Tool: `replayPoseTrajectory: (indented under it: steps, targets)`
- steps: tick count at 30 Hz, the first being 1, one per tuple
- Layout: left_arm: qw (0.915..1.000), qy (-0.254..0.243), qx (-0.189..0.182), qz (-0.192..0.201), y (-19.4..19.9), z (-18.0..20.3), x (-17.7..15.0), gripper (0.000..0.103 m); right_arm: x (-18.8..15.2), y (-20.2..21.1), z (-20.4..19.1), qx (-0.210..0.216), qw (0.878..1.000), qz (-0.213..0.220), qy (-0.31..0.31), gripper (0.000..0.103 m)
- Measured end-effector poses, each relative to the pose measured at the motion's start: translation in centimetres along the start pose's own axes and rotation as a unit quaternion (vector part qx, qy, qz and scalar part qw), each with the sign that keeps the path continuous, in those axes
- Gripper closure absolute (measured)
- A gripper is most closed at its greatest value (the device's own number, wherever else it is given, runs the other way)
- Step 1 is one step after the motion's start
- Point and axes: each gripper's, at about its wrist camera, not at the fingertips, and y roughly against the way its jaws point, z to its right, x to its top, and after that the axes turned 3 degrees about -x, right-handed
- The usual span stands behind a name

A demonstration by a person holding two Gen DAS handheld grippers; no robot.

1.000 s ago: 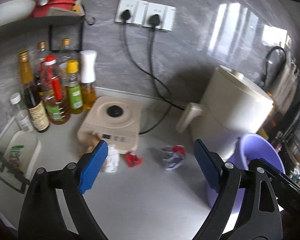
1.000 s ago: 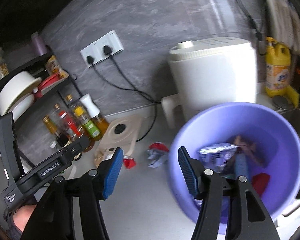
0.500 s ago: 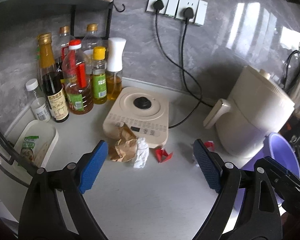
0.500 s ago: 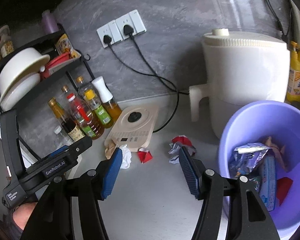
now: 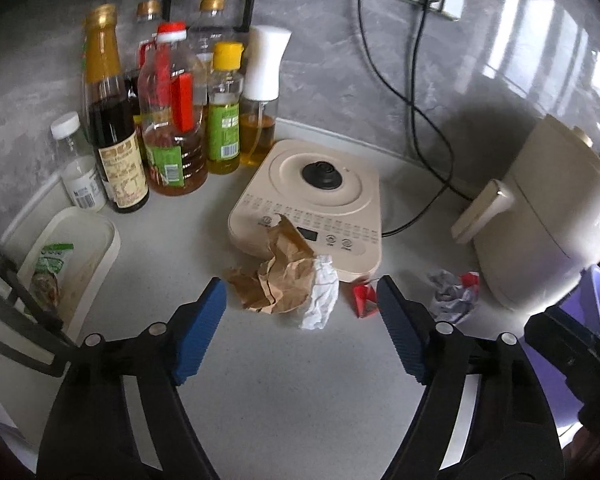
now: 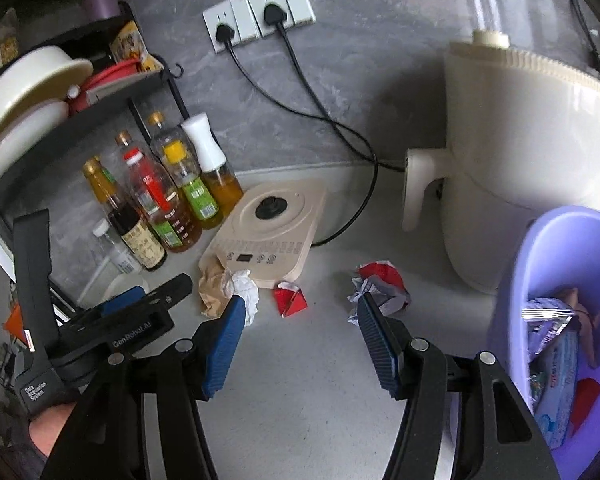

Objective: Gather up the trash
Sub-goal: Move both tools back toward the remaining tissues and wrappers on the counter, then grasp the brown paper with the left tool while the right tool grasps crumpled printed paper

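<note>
Crumpled brown paper [image 5: 280,276] and a white tissue [image 5: 322,296] lie against the front of a cream cooktop. A small red wrapper [image 5: 364,300] and a crumpled grey-red wrapper [image 5: 454,292] lie to their right. My left gripper [image 5: 300,292] hovers just short of the paper and tissue; its jaws are closing with nothing pressed between them. My right gripper [image 6: 302,300] stands open and empty above the counter, with the red wrapper [image 6: 290,298] ahead of it. A purple basin [image 6: 560,240] holding several wrappers stands at the right.
The cream cooktop [image 5: 320,196] has its cord running to wall sockets. Several oil and sauce bottles [image 5: 172,120] stand at the back left. A white appliance [image 5: 552,216] stands at the right, a white tray [image 5: 72,256] at the left, and a dish rack [image 6: 32,88] above.
Both views swung left and sank toward the counter. The brown paper and tissue came between the left fingers' line, and the left jaws narrowed. The basin slid to the right edge.
</note>
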Motion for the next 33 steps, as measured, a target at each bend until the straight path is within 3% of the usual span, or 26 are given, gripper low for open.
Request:
replayPoseTrajectory:
  steps: [10,13,17,20,24,27,33]
  targets:
    - [0.9996,0.015,0.013,-0.019,-5.0,-0.7,0.0,0.032,-0.6,-5.5,0.6,-0.012,0.999,-0.048,0.012,0.044]
    - [0.9994,0.019,0.021,-0.022,-6.2,-0.7,-0.2,0.032,-0.6,-7.1,0.8,-0.020,0.998,-0.054,0.010,0.033]
    - [0.9990,0.024,0.030,-0.024,-7.4,-0.8,-0.2,0.033,-0.4,-8.7,1.3,-0.024,0.998,-0.058,0.005,0.031]
    - [0.9985,0.029,0.038,-0.028,-8.2,-1.0,-0.4,0.038,-0.5,-10.0,1.9,-0.029,0.997,-0.065,0.001,0.031]
    - [0.9976,0.039,0.039,-0.040,-9.0,-1.3,-0.6,0.064,-0.4,-11.4,3.0,-0.042,0.997,-0.071,-0.005,0.028]
    - [0.9973,0.048,0.037,-0.041,-8.9,-1.5,-1.0,0.072,-0.3,-11.8,3.1,-0.061,0.996,-0.058,0.008,0.021]
    - [0.9977,0.047,0.043,-0.025,-7.5,-2.0,-0.9,0.073,-0.1,-14.1,4.8,-0.088,0.993,-0.071,-0.018,0.021]
